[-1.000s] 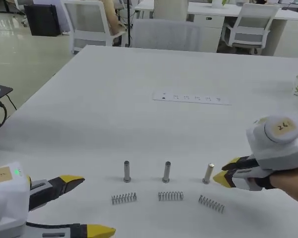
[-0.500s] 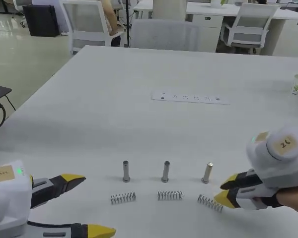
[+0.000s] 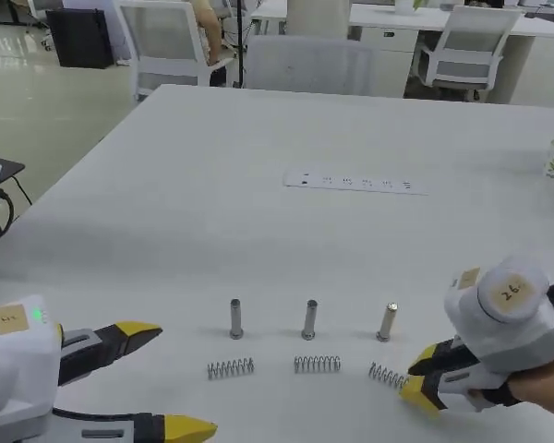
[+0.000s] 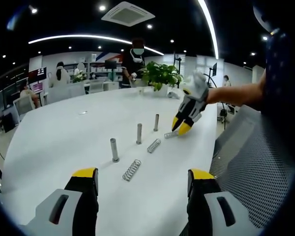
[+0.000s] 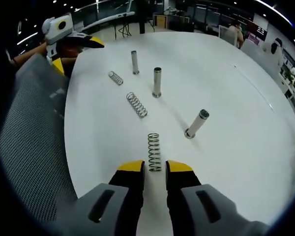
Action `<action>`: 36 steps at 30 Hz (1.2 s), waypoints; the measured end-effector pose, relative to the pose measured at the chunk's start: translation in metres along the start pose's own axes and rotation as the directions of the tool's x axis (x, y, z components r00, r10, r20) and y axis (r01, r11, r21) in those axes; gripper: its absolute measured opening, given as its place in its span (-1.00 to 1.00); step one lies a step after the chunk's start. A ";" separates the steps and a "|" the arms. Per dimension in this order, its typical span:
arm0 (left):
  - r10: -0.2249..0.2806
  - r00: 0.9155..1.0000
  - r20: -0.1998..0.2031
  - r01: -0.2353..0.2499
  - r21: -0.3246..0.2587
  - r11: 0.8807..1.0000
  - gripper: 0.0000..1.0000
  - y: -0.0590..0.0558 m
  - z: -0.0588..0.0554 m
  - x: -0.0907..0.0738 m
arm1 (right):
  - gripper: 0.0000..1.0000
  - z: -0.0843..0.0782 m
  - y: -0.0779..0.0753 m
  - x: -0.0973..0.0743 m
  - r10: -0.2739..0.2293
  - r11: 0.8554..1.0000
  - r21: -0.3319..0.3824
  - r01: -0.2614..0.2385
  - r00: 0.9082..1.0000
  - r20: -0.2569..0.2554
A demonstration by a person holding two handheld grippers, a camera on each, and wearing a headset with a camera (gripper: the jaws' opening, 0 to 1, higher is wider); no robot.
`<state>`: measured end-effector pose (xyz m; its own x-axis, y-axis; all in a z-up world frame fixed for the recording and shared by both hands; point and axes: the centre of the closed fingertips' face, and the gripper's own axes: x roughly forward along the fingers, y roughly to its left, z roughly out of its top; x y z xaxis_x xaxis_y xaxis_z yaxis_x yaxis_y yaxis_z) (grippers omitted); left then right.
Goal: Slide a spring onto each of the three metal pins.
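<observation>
Jaws of the right gripper [image 5: 155, 168] stood a narrow gap apart, low over the white bench [image 3: 258, 221]. The near end of the right spring [image 5: 154, 150] lay in that gap between the yellow tips. As far as the right gripper view showed, a sliver of bench remained on either side of the coil, so the tips straddled it without pinching it. In the head view this spring lay at a slant on the bench, its outer end under those tips. The left gripper [image 4: 142, 177] hovered over the near left part of the bench with its jaws spread wide and nothing between them, well apart from the pins and springs. Three metal pins stood on the bench in a row across the head view: the left pin [image 3: 235, 318], the middle pin [image 3: 309, 318] and the right pin [image 3: 388, 322]. Nearer the person, just in front of the left pin, the left spring [image 3: 231, 369] lay on its side, and the middle spring [image 3: 317, 365] lay the same way in front of the middle pin. All three springs rested flat on the bench, near their pins but not touching them. The left gripper view showed the person's forearm [image 4: 236, 93] reaching in behind the right gripper. Well beyond the pins a white power strip [image 3: 355, 183] lay across the bench, and office chairs [image 3: 171, 41] stood past its far edge
</observation>
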<state>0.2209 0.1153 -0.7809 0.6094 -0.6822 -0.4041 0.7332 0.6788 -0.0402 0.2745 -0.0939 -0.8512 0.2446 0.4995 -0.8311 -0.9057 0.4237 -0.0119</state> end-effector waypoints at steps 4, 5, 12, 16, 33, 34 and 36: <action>-0.001 1.000 -0.001 0.001 -0.001 1.000 0.40 0.000 0.000 0.000 | -0.76 -0.005 0.001 0.003 0.001 1.000 -0.014 -0.001 1.000 -0.025; -0.001 1.000 -0.001 0.001 -0.002 1.000 0.40 0.000 0.000 0.000 | -0.77 -0.005 0.001 0.004 0.002 1.000 -0.013 -0.003 1.000 -0.027; -0.007 1.000 -0.002 0.007 0.000 1.000 0.38 -0.001 0.001 0.000 | -0.83 -0.005 0.001 0.005 -0.001 1.000 -0.026 0.000 0.999 -0.033; -0.012 1.000 0.000 0.012 0.004 1.000 0.35 -0.001 0.002 -0.001 | -0.84 -0.002 0.001 0.003 -0.003 1.000 -0.018 0.002 1.000 -0.026; -0.081 0.996 0.032 0.080 0.026 0.996 0.20 -0.014 0.020 -0.001 | -0.84 0.037 0.022 -0.028 0.044 0.998 -0.034 -0.043 0.998 0.048; -0.088 0.995 0.035 0.087 0.025 0.996 0.17 -0.015 0.022 -0.001 | -0.84 0.041 0.024 -0.029 0.049 0.998 -0.042 -0.047 0.997 0.054; -0.102 0.994 0.037 0.101 0.031 0.994 0.09 -0.018 0.025 0.000 | -0.84 0.050 0.029 -0.031 0.062 0.996 -0.068 -0.057 0.996 0.061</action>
<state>0.2154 0.0964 -0.7572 0.5419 -0.7578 -0.3635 0.8002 0.5974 -0.0524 0.2580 -0.0591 -0.7977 0.2089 0.5697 -0.7949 -0.9398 0.3417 -0.0021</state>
